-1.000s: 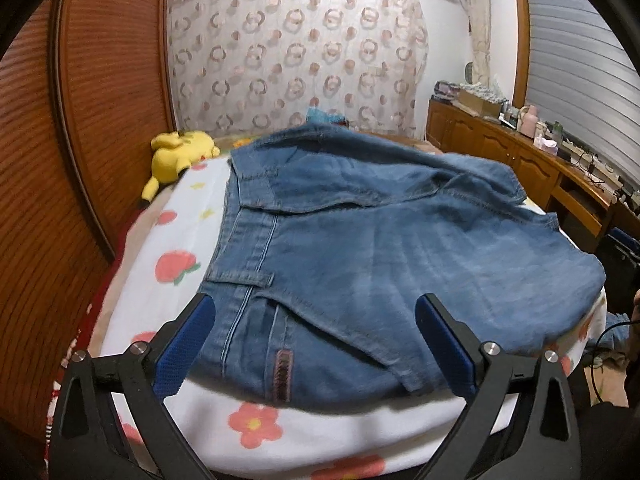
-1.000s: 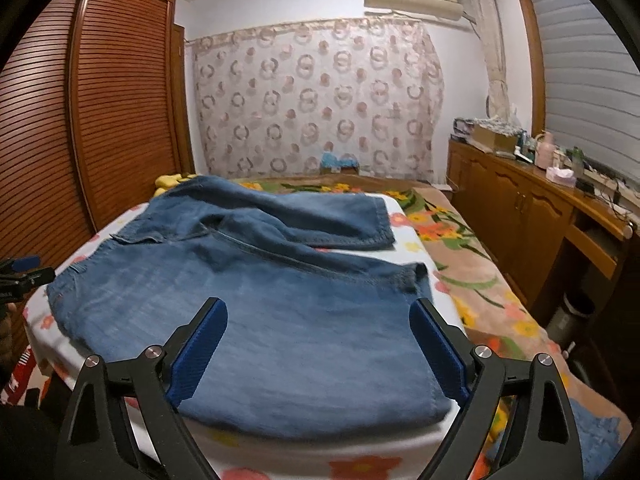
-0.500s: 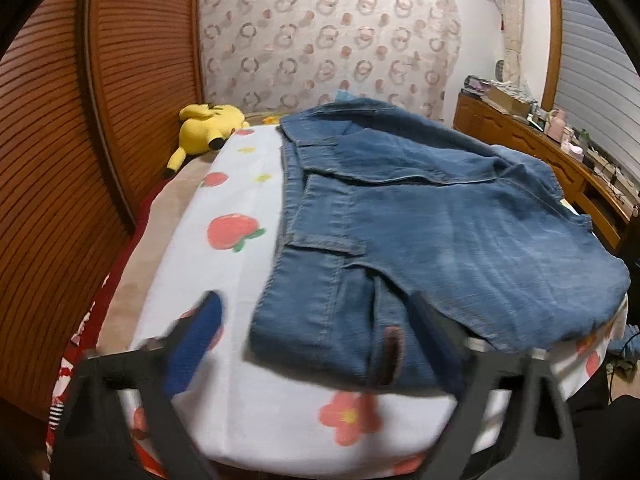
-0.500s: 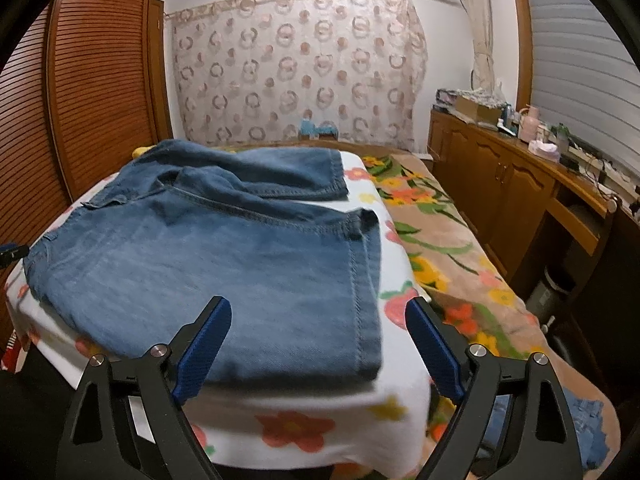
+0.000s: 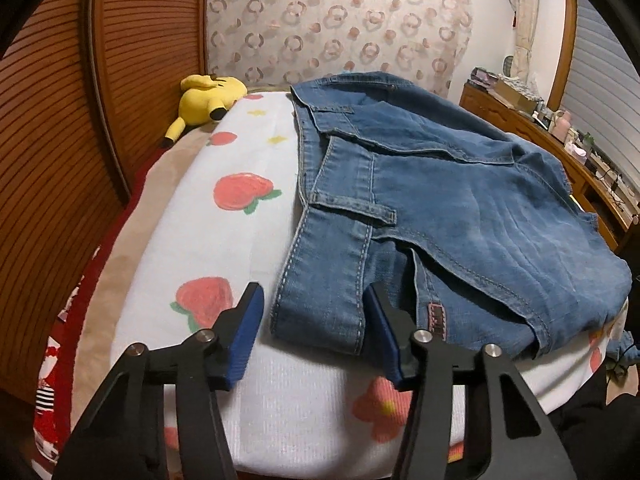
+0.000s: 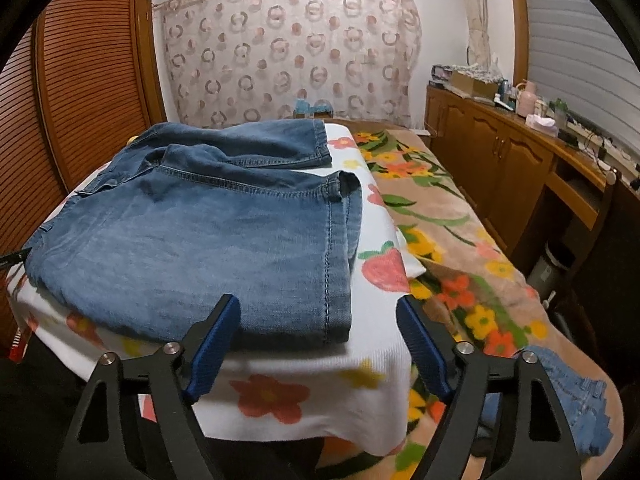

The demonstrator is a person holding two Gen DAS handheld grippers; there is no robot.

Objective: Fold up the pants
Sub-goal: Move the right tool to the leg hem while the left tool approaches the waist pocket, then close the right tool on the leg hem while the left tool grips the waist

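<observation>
The pants [image 5: 460, 216], faded blue denim with pale stitching, lie folded over on the strawberry-print sheet [image 5: 240, 240] in my left wrist view, waistband near me and the long axis running off to the right; my left gripper [image 5: 316, 332] has just been closing, its pads astride the waistband corner, and I can't tell whether they press it. From my right wrist, the pants [image 6: 200, 240] stretch left to right across the sheet [image 6: 300, 384], hems at the right, far leg partly hidden; my right gripper [image 6: 320, 344], also narrowing, stands released around the near hem corner.
</observation>
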